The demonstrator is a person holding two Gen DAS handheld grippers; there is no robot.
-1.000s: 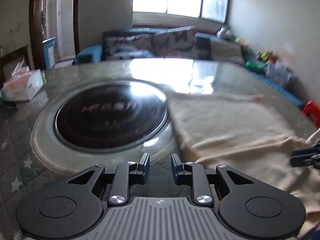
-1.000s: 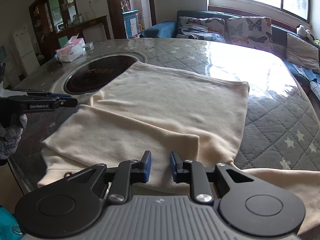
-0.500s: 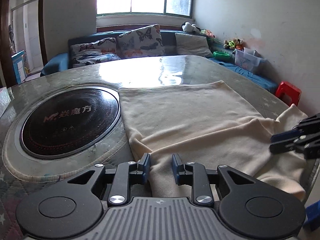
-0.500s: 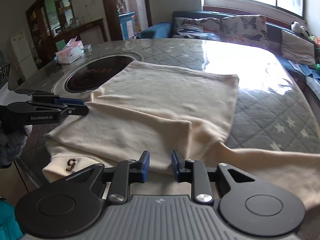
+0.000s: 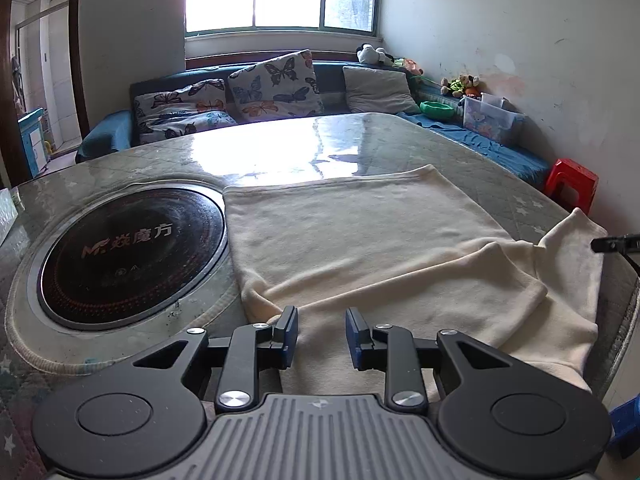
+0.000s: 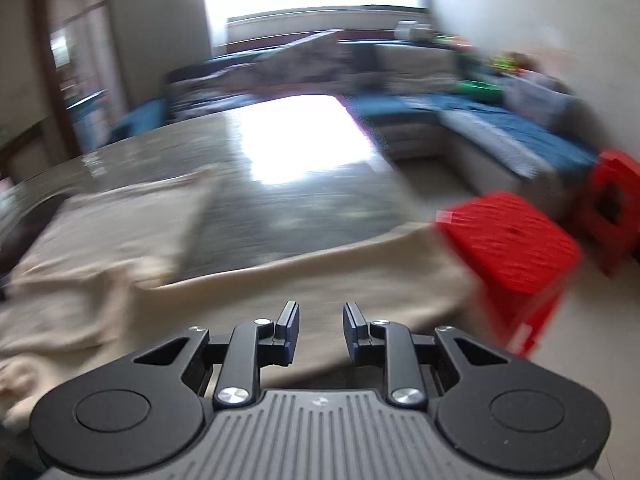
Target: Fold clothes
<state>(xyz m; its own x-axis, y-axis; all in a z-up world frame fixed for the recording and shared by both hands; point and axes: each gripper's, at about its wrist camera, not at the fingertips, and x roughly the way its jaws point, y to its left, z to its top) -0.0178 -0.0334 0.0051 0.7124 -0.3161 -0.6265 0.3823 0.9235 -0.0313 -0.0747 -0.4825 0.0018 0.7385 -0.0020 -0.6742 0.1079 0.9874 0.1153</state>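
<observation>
The right gripper (image 6: 321, 322) has swung toward the red plastic stools (image 6: 516, 240); its view is blurry. Both grippers' jaws stand apart, empty. The cream cloth garment (image 5: 360, 240) lies on the surface, under the left gripper (image 5: 322, 330).

The right wrist view is smeared all over. In it the cream garment (image 6: 120, 240) is a soft pale shape with no clear folds, and the sofa (image 6: 500, 132) and the things on it are only streaks of colour. The red stool (image 6: 516, 240) has fuzzy edges.

In the left wrist view, only the dark tip of the right gripper (image 5: 616, 243) pokes in at the right edge; the rest is cut off. The garment's near edge hides behind the left gripper (image 5: 322, 334). The small toys (image 5: 460, 85) by the wall are too tiny to tell apart.
</observation>
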